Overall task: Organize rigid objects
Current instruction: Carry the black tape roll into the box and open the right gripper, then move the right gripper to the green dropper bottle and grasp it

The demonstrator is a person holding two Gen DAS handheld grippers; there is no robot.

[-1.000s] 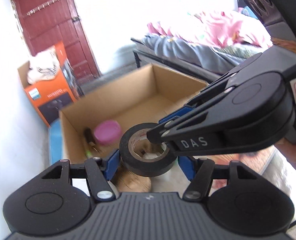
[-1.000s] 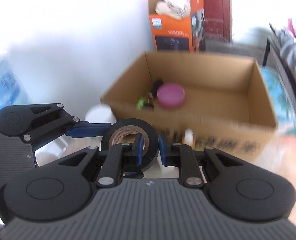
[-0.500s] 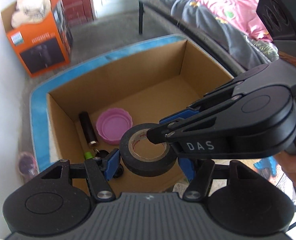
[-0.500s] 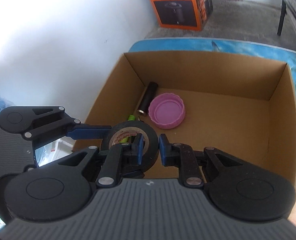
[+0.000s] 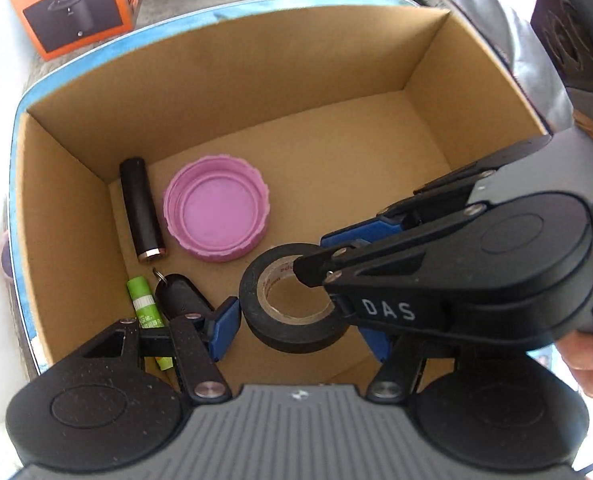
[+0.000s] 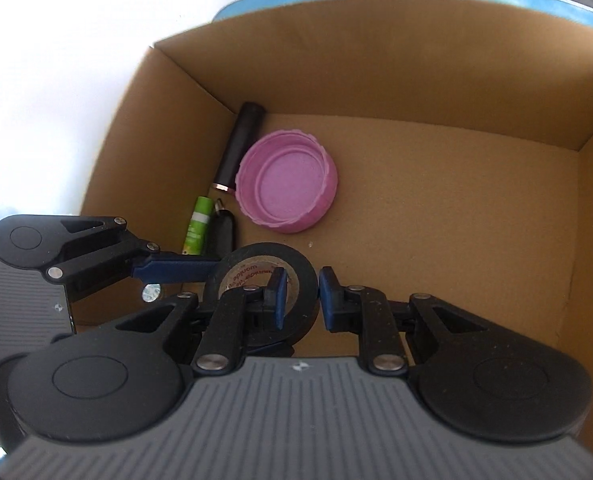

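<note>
Jaws: my right gripper (image 6: 299, 294) pinches the wall of the black tape roll (image 5: 292, 308), one finger through its core. Left gripper (image 5: 300, 330) jaws spread wide, flanking the roll; can't tell if they touch it. Roll hangs over the cardboard box (image 5: 256, 80). Ahead of the jaws on the box floor: pink lid (image 5: 216, 218), black cylinder (image 5: 140, 208), green tube (image 5: 144, 304), black key fob (image 5: 176, 294).

white letters "das" are showing on the side of the right tongs (image 5: 336, 276), while the red print inside the tape roll (image 6: 262, 276) is staying too small and upside down to read.
</note>
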